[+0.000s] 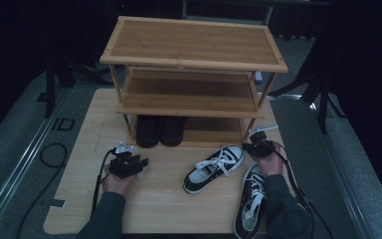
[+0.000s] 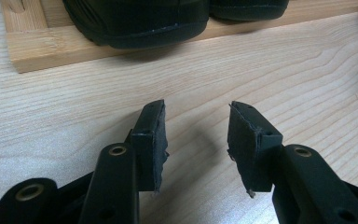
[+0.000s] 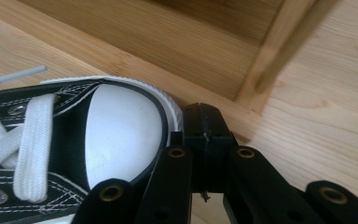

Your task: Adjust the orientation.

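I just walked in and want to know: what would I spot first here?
Probably the tall bamboo shoe rack at the table's far side, with dark shoes on its bottom shelf. Next, two black-and-white sneakers: one slanted mid-table, the other near the front edge, by the right hand-held gripper.

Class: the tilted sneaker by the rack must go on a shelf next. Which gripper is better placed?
Right. The right gripper, shut, sits at the sneaker toe; the left gripper, open, is over bare table.

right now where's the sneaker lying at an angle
In the high view the angled sneaker lies on the table's right half, before the rack, its white toe beside the shut right claw.
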`<state>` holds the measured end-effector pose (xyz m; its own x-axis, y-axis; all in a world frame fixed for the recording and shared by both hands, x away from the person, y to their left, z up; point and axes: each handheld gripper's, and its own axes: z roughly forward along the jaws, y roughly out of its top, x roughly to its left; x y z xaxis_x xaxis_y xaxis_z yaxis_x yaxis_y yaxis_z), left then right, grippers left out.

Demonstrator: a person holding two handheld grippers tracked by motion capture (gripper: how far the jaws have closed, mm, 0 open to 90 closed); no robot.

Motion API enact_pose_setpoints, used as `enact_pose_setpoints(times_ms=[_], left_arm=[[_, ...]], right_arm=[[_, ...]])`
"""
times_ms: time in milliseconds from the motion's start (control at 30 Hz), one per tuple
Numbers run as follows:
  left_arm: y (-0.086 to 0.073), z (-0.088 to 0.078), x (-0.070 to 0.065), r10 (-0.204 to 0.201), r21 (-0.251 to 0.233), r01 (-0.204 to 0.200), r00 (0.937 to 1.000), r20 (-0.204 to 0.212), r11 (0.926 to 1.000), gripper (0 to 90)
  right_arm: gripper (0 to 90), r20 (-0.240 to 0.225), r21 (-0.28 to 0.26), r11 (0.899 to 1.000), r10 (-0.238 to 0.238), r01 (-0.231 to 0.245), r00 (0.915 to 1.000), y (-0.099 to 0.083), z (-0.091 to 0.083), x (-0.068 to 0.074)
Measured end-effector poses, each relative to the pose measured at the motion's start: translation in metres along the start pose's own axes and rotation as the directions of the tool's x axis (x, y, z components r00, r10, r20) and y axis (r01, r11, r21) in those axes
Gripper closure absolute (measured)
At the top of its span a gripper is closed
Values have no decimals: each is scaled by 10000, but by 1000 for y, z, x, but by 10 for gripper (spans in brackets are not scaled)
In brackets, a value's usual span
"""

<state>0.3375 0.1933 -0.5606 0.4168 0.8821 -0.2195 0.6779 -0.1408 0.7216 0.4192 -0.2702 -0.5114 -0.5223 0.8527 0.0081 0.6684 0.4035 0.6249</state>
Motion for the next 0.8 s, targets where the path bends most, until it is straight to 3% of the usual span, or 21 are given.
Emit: enact_pose_setpoints(times_ms=[167,267,533,700,800], left_arm=[[0,0,0,7,21,-8,10000,31,10000,569],[0,0,0,2,15,-2,10000,54,10000,569],[-1,0,-1,15,10,-15,10000,2,10000,569],[-1,0,0,-8,-9,8,10000,21,10000,569],[-1,-1,0,-19,-6,19,10000,32,10000,569]], right_arm=[[900,-57,39,9995,-322,322,9995,4,2,8],[900,-202,-111,9993,-368,366,9991,1,-5,9],[900,-453,299,9958,-855,869,9953,-18,-24,19],[900,-497,670,9897,-1231,1263,9911,-23,-22,25],[900,-533,809,9892,-1183,1224,9915,-23,-17,26]])
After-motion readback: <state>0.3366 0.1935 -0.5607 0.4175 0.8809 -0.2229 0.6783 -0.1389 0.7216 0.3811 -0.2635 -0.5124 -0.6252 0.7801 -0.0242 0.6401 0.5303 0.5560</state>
